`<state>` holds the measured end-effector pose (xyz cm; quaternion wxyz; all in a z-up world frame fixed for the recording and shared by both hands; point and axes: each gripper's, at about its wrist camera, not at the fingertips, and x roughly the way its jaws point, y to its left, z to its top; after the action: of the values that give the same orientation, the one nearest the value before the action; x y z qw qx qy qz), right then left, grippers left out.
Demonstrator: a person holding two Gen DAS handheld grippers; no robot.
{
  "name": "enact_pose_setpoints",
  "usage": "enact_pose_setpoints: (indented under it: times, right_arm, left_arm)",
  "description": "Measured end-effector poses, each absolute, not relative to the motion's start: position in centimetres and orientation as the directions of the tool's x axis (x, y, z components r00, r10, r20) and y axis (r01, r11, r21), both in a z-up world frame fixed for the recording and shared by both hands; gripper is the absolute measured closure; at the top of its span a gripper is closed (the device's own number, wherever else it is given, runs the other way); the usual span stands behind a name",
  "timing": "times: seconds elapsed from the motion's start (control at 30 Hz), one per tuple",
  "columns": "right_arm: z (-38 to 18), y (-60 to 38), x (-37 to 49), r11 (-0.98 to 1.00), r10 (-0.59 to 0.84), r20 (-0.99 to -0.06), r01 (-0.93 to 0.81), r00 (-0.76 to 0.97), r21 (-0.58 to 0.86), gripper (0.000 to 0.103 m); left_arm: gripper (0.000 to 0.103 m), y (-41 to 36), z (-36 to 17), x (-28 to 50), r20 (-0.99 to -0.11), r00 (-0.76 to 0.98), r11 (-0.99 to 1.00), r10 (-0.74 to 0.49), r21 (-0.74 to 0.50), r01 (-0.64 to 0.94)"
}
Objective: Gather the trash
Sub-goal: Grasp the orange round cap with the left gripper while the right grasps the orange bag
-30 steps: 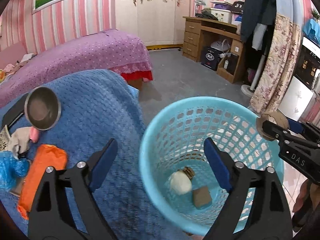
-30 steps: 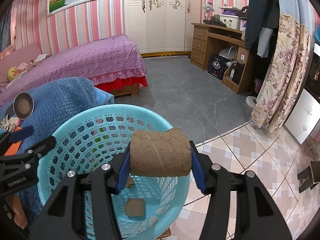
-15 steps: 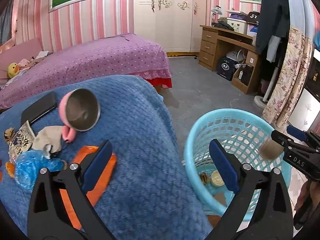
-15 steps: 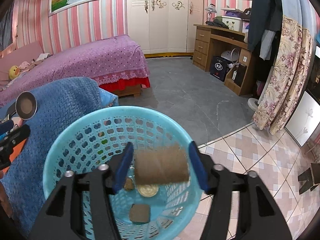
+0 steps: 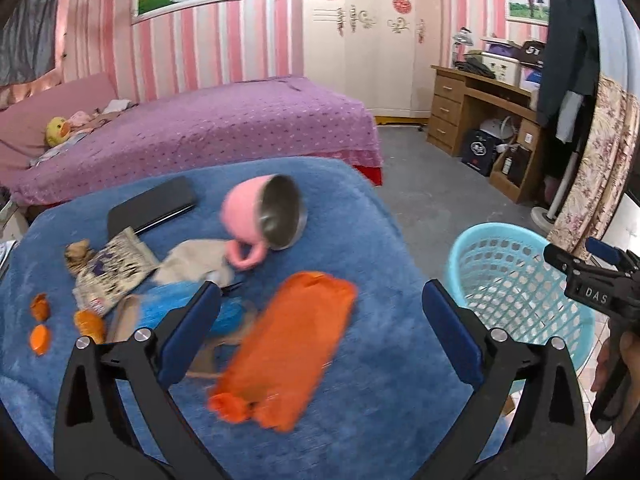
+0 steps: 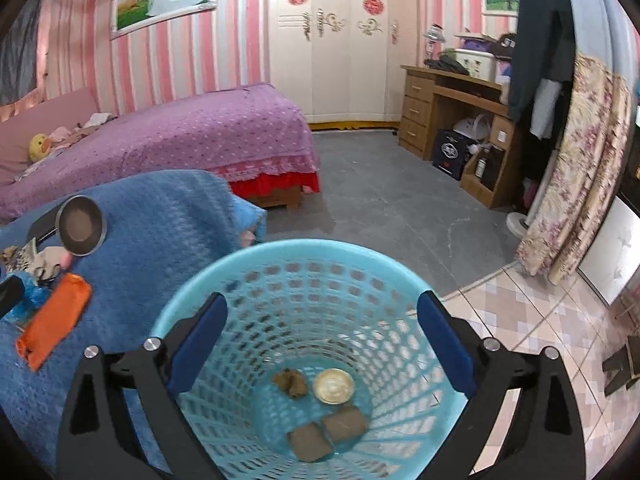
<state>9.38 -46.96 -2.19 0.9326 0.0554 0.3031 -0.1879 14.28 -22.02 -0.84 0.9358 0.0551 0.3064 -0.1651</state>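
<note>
left wrist view has the left gripper (image 5: 320,334) spread empty over the orange wrapper (image 5: 286,354); centre it before closing, while the right gripper (image 6: 322,346) gapes over the basket (image 6: 280,258).

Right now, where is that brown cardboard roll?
In the right wrist view, the cardboard roll lies at the bottom of the blue basket, beside a brown block and below a round lid.

Blue blanket (image 5: 340,208) carries a tipped pink cup (image 5: 256,216), phone (image 5: 152,208), orange packet (image 5: 288,352) and wrappers (image 5: 112,268). Basket (image 6: 224,272) sits on the floor (image 6: 392,216) beside it.
</note>
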Motion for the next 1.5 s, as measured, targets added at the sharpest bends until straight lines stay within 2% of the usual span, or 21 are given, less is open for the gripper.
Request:
enact_pose_setpoints:
  times: [0.17, 0.5, 0.73, 0.93, 1.07, 1.13, 1.27, 1.43, 1.5]
  right_arm:
    - [-2.0, -43.3, 10.6, 0.940, -0.289, -0.578, 0.340, 0.763, -0.021, 0.006]
    - [-2.3, -36.2, 12.5, 0.969, -0.199, -0.585, 0.248, 0.786, 0.003, 0.006]
    - [-2.7, -32.5, 12.8, 0.980, -0.168, -0.598, 0.199, 0.784, -0.014, 0.006]
    - [-3.0, -31.8, 13.1, 0.983, -0.132, -0.614, 0.185, 0.778, 0.022, 0.006]
    - [-3.3, -31.5, 13.5, 0.975, -0.167, -0.629, 0.221, 0.759, 0.007, 0.006]
    - [-3.6, -31.6, 13.7, 0.973, -0.173, -0.639, 0.233, 0.750, 0.009, 0.006]
    - [-3.9, -31.7, 13.9, 0.972, -0.163, -0.654, 0.232, 0.738, 0.020, 0.006]
    - [-4.2, -31.0, 13.9, 0.979, -0.140, -0.661, 0.204, 0.737, 0.020, 0.006]
    - [-4.2, -30.4, 13.9, 0.983, -0.115, -0.659, 0.182, 0.743, 0.034, 0.006]
  left_arm:
    - [0.006, -16.6, -0.9, 14.3, -0.596, 0.772, 0.958, -0.222, 0.013, 0.286]
    - [0.006, -3.7, -1.9, 15.3, -0.586, 0.809, 0.994, -0.036, 0.064, 0.091]
    - [0.006, 2.8, -4.4, 16.6, -0.629, 0.777, 0.996, 0.032, 0.082, 0.025]
    - [0.006, 7.1, -6.2, 18.2, -0.673, 0.736, 0.998, 0.066, 0.061, -0.034]
    - [0.007, 9.1, -6.7, 19.5, -0.694, 0.719, 0.998, 0.045, 0.008, -0.056]
    - [0.008, 9.8, -7.2, 20.1, -0.707, 0.705, 0.997, 0.051, -0.001, -0.073]
    - [0.024, 10.5, -8.1, 21.4, -0.746, 0.665, 0.996, -0.007, -0.062, -0.058]
    - [0.034, 9.6, -8.4, 21.7, -0.748, 0.663, 0.999, -0.028, -0.047, -0.012]
    - [0.044, 9.2, -8.5, 21.9, -0.753, 0.657, 0.999, -0.026, -0.034, 0.000]
